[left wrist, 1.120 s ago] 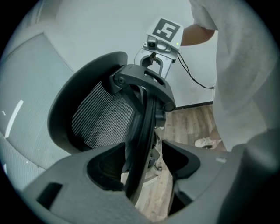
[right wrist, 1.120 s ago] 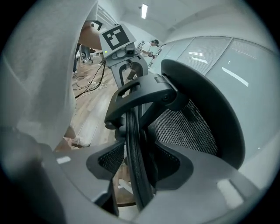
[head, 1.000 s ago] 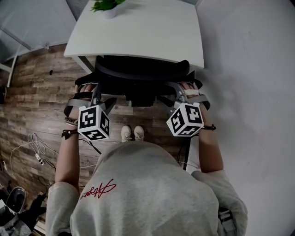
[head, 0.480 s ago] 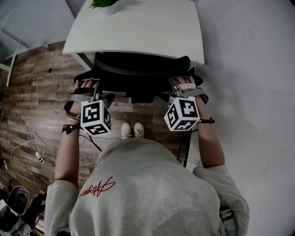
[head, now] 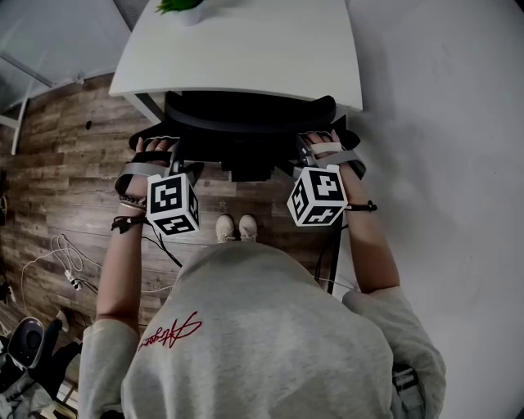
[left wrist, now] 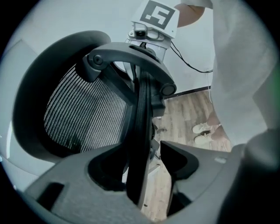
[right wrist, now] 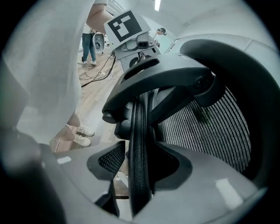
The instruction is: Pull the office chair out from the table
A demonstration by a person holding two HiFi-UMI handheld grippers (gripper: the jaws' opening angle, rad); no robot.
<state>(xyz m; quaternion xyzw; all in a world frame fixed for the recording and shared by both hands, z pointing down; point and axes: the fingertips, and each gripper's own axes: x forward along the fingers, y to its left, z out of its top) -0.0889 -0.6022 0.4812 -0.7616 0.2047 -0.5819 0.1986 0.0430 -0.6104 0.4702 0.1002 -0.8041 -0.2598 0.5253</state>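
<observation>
One black mesh-backed office chair [head: 246, 123] sits tucked under the single white worktop [head: 246, 49]. Both of my grippers straddle its back rim. The left gripper [left wrist: 146, 157] has just been closing but is loose round the rim, and the right gripper [right wrist: 139, 164], also closing, clamps it.

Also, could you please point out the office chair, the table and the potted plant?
office chair [head: 246, 123]: head view, top of its dark backrest.
table [head: 270, 49]: head view, bare white top.
potted plant [head: 182, 6]: head view, its green leaves.
</observation>
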